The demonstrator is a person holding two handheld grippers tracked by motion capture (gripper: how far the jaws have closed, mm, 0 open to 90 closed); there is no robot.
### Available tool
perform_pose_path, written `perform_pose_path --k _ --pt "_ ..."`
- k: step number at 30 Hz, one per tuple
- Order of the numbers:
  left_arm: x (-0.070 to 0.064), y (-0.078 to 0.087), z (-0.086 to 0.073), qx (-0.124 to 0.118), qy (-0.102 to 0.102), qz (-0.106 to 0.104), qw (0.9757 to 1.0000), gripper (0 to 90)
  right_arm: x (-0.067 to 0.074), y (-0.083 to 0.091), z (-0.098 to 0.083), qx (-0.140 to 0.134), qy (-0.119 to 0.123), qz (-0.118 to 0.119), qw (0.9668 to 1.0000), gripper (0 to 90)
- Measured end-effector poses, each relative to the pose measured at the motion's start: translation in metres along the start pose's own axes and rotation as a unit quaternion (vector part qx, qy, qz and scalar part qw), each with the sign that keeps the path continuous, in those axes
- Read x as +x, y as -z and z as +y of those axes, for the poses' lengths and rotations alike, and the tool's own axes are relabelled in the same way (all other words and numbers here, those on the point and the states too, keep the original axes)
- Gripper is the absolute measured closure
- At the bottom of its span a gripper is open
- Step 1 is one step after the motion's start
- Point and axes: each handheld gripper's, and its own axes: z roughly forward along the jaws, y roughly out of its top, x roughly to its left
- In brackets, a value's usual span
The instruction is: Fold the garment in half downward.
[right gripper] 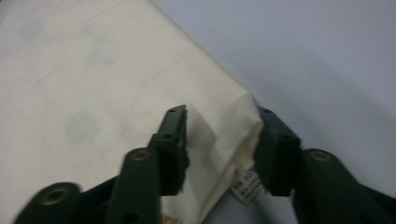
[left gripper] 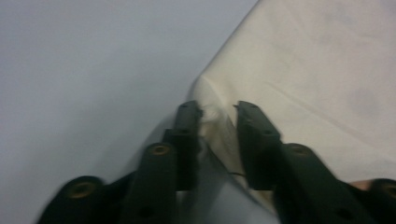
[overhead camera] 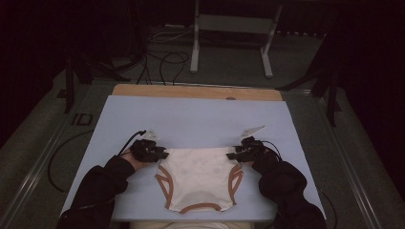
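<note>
The left gripper's (left gripper: 217, 114) fingers (left gripper: 187, 133) pinch one waistband corner of the cream briefs (overhead camera: 198, 176); the right gripper's (right gripper: 219, 126) fingers (right gripper: 173, 140) sit narrowed around the other, bunching it. The briefs lie flat near the front edge of the blue counter (overhead camera: 191, 119), held corner to corner, likely for lifting or folding.

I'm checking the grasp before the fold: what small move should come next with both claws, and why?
Probably close both claws fully before lifting. The left claw and the right claw each straddle a waistband corner of the cream underwear, which lies flat on the blue mat. Fabric bunches between the jaws, but a firm pinch isn't clear yet, so lifting now might let a corner slip.
</note>
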Motion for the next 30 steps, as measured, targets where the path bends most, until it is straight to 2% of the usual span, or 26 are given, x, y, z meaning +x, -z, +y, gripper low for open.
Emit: perform_pose_path --k 1,2,3,4,8,13,14,19,25,30 --pt "0.0 0.0 0.0 0.0 0.0 0.0 1.0 75.5 0.0 0.0 0.0 0.0 0.0 0.0 1.0 59.9" --pt "-0.003 -0.001 0.001 0.002 0.011 -0.004 0.9999 80.3 0.001 0.0 0.0 0.004 0.012 0.0 0.9999 65.7" --pt "-0.003 -0.001 0.001 0.002 0.011 -0.004 0.9999 82.9 0.002 0.001 0.0 0.006 0.015 0.003 0.9999 67.0" --pt "-0.007 0.0 0.002 0.006 0.004 0.006 1.0 84.1 0.002 0.001 0.0 0.006 0.014 0.005 0.9999 71.4" --pt "-0.006 0.005 0.003 0.002 0.009 0.009 0.9999 86.2 0.003 0.004 0.001 0.003 0.024 -0.002 0.9997 85.6" --pt "-0.004 0.01 0.004 -0.005 0.013 0.013 0.9998 87.3 0.005 0.01 0.007 -0.008 0.022 -0.008 0.9997 87.1" --pt "-0.003 0.011 0.006 -0.007 0.015 0.021 0.9996 87.3 0.005 0.01 0.008 -0.012 0.024 -0.01 0.9996 87.1" --pt "0.003 0.015 0.011 -0.008 0.014 0.033 0.9993 87.3 0.005 0.012 0.014 -0.021 0.027 -0.015 0.9993 87.1" --pt "0.012 0.017 0.018 -0.015 0.021 0.042 0.9988 87.3 -0.001 0.011 0.022 -0.027 0.026 -0.015 0.9992 87.2" --pt "0.02 0.019 0.027 -0.02 0.022 0.056 0.998 87.2 -0.007 0.007 0.032 -0.027 0.024 -0.029 0.9989 87.2"
